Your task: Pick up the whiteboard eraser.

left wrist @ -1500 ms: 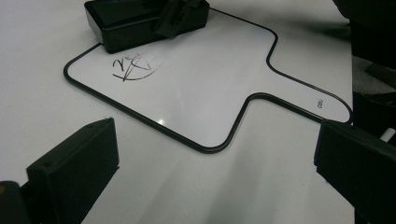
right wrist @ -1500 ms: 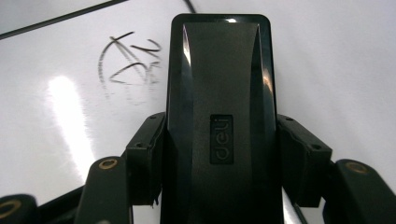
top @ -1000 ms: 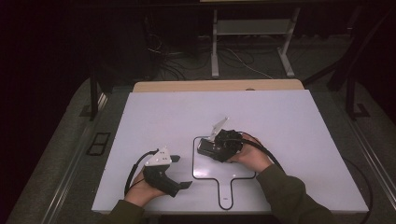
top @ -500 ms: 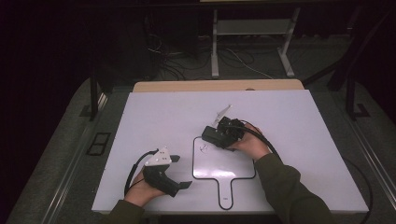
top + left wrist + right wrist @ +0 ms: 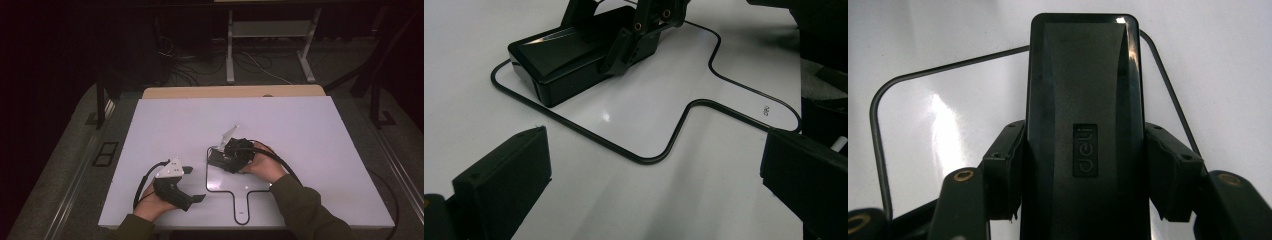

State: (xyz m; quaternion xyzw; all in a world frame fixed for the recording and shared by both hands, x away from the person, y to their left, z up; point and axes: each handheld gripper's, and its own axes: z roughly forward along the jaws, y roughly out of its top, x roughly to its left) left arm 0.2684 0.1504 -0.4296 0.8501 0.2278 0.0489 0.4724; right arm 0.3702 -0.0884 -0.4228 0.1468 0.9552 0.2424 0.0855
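Olive-green sleeves on both forearms. Black left gripper with two blocky, square-ended jaws, a pale grey three-cornered plate on top and a black cable looping back beside the wrist. Black right gripper topped by a similar pale plate, trailing a thick black cable past the sleeve. In the right gripper view, matte black jaw pads with small dark screws, and brass-coloured rivets on the linkage arms behind. Brass-coloured rivets also on the linkage seen from the left gripper view.
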